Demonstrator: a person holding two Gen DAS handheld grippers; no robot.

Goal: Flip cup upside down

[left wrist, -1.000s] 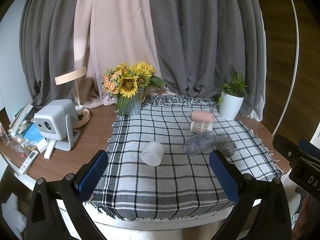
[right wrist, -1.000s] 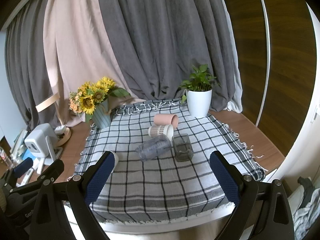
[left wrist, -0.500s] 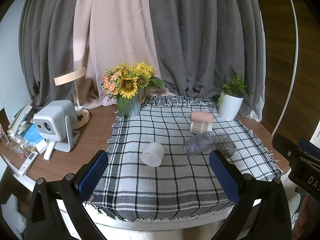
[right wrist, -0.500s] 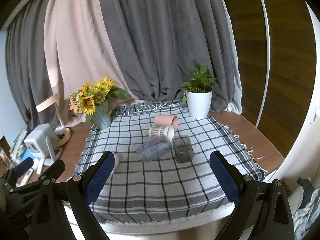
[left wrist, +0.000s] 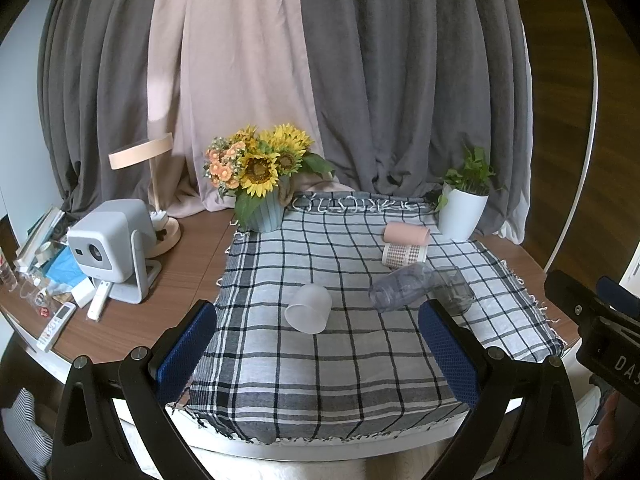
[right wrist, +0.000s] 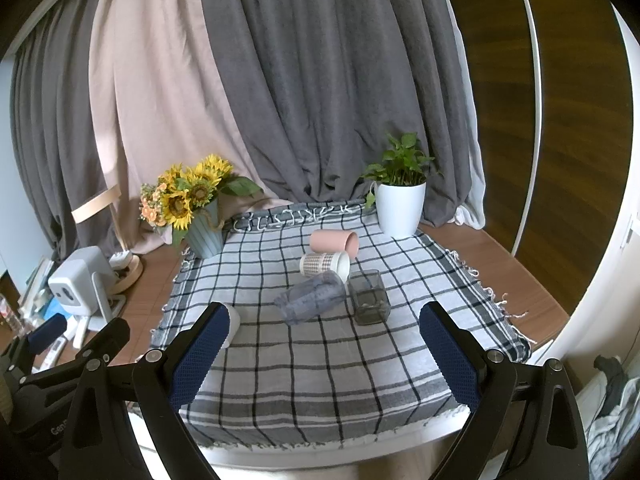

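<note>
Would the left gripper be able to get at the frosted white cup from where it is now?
Probably yes: the left gripper is open, and only bare checked cloth lies between it and the frosted white cup.

Bare checked cloth (right wrist: 320,364) lies between the right gripper's (right wrist: 324,354) spread fingers; four cups cluster ahead, beyond them.

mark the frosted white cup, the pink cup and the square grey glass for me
frosted white cup (left wrist: 308,314), left wrist view, on its side wall.
pink cup (right wrist: 331,241), right wrist view, on its side wall.
square grey glass (right wrist: 369,297), right wrist view, on its upper side face.
</note>
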